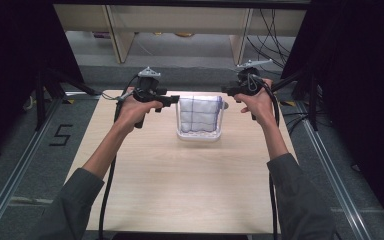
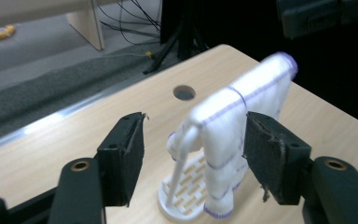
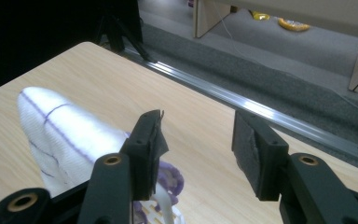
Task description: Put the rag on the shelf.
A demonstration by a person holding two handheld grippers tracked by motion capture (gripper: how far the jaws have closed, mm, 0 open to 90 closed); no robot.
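Now both hands hold the left gripper point(image 1: 172, 101) and right gripper point(image 1: 226, 90) open, flanking the towel rack point(image 1: 198, 134).

My left gripper point(image 2: 193, 158) holds its jaws spread at the bottom of the frame. Between them, at centre, a white cloth point(image 2: 242, 121) with purple lines drapes a white rack point(image 2: 182, 196) on the wooden table point(image 2: 74, 140).

A white cloth point(image 1: 198, 113) with purple grid lines hangs over a white rack point(image 1: 198, 135) near the table's point(image 1: 180, 190) far edge.
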